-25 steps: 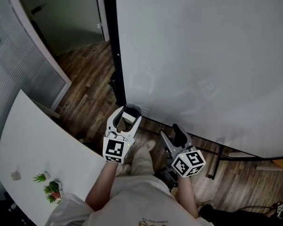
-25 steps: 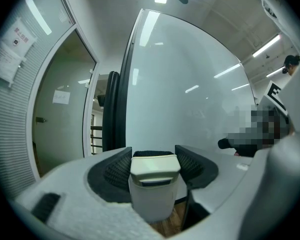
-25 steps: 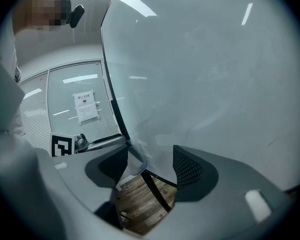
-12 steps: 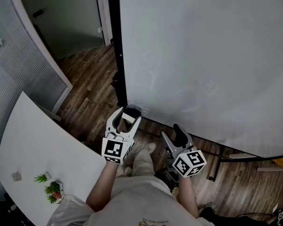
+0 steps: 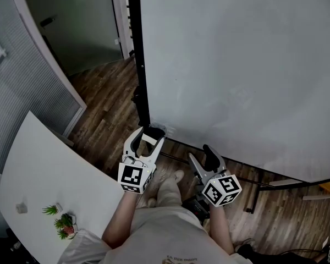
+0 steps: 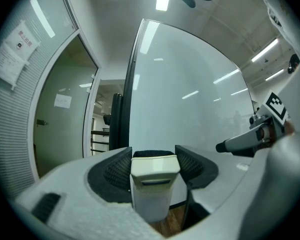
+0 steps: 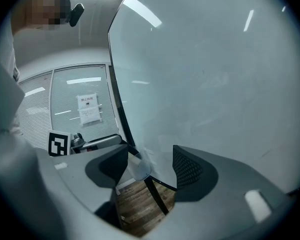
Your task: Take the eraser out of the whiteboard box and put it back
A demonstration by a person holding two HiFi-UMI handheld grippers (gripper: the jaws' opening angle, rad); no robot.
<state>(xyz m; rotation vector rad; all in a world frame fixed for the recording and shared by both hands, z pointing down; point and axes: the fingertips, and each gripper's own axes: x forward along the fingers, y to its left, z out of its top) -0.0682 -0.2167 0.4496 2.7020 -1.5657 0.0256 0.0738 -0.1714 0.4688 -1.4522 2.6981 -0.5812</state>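
A cream eraser point(image 6: 154, 184) with a dark felt edge sits between my left gripper's point(image 6: 155, 164) ribbed pads, which are shut on it. The head view shows this gripper point(image 5: 147, 141) holding the eraser point(image 5: 149, 139) level at the whiteboard's point(image 5: 236, 65) lower left corner. A small clear box point(image 7: 140, 166) hangs on the board's lower edge there, seen through my right gripper's point(image 7: 150, 166) open, empty jaws. The right gripper point(image 5: 203, 157) hovers lower right of the left one, short of the board.
The board's black frame post point(image 5: 140, 65) runs up at its left edge. A white table point(image 5: 38, 169) with a small plant point(image 5: 60, 221) lies at lower left. Blinds and a doorway stand beyond, over wooden floor point(image 5: 107, 103). The person's legs are below the grippers.
The left gripper, still holding the eraser, has crept slightly upward by the board's corner. The right gripper has kept its place.
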